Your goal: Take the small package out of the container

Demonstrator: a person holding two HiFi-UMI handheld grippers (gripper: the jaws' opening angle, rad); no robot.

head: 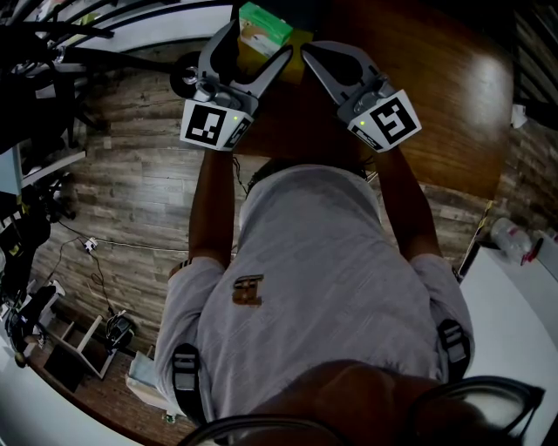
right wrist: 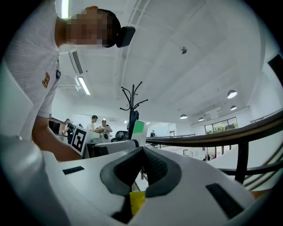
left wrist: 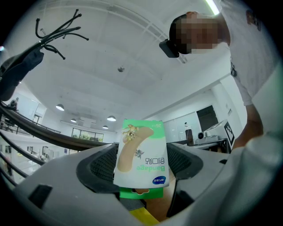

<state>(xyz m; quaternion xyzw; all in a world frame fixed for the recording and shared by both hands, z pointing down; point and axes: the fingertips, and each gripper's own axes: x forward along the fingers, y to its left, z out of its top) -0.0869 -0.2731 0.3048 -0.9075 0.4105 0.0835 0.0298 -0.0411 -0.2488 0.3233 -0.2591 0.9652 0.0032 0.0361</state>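
Observation:
Both grippers point up toward the ceiling, close together above the brown table [head: 436, 96]. My left gripper [head: 255, 48] is shut on a small green-and-white bandage package [head: 264, 26]. In the left gripper view the package [left wrist: 141, 150] stands flat between the pads, print upside down, with a yellow edge [left wrist: 142, 217] below it. My right gripper [head: 307, 50] has its jaws together, and a yellow piece of the container [right wrist: 137, 202] is pinched low between them. The container's yellow corner [head: 299, 39] shows between the two grippers. Most of the container is hidden.
The person's torso in a grey shirt [head: 314, 287] fills the lower head view. Wood-plank floor with cables [head: 105, 253] lies left, and a white surface [head: 514, 331] right. A coat rack [right wrist: 132, 99], a dark railing [right wrist: 230, 132] and distant people [right wrist: 95, 123] show behind.

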